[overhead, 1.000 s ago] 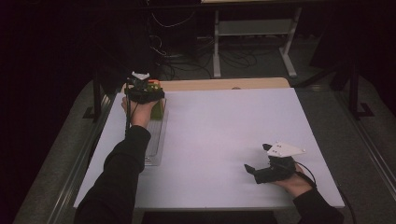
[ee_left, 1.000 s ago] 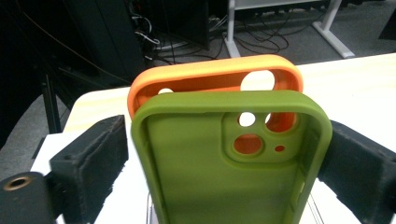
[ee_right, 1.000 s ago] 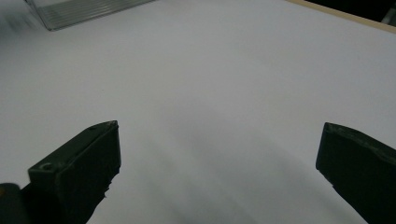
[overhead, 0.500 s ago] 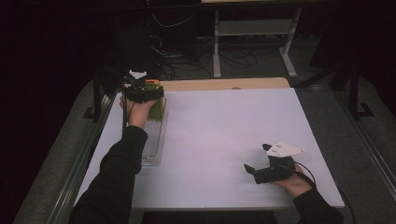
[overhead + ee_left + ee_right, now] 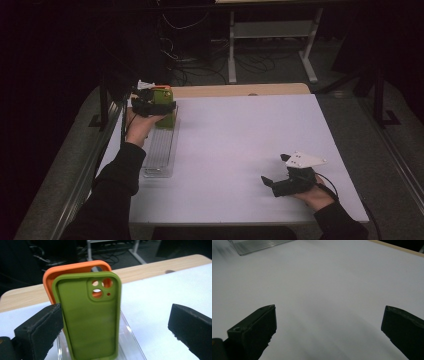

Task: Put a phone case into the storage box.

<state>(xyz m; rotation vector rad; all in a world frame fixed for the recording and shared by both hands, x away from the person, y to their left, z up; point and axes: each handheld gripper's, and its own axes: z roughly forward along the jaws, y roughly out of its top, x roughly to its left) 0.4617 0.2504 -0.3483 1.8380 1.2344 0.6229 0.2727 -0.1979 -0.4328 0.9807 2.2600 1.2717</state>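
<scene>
A green phone case (image 5: 91,320) stands upright in a clear slotted rack (image 5: 130,342), with an orange phone case (image 5: 72,270) upright right behind it. My left gripper (image 5: 115,315) is open around the green case; its left jaw sits close against the case's left edge and the right jaw is far off. From above, the left gripper (image 5: 157,100) is at the rack's far end by the green case (image 5: 164,92). My right gripper (image 5: 274,169) rests open near the table's front right, with nothing between its jaws (image 5: 329,315).
The clear rack (image 5: 159,150) runs along the left side of the white table (image 5: 240,140); a corner of the rack (image 5: 257,245) shows far off in the right gripper view. A wooden strip (image 5: 240,90) borders the far edge. Desk legs and cables lie beyond.
My left gripper has drawn back slightly toward the person, so the green case's top now shows above it. The right gripper has not moved.
</scene>
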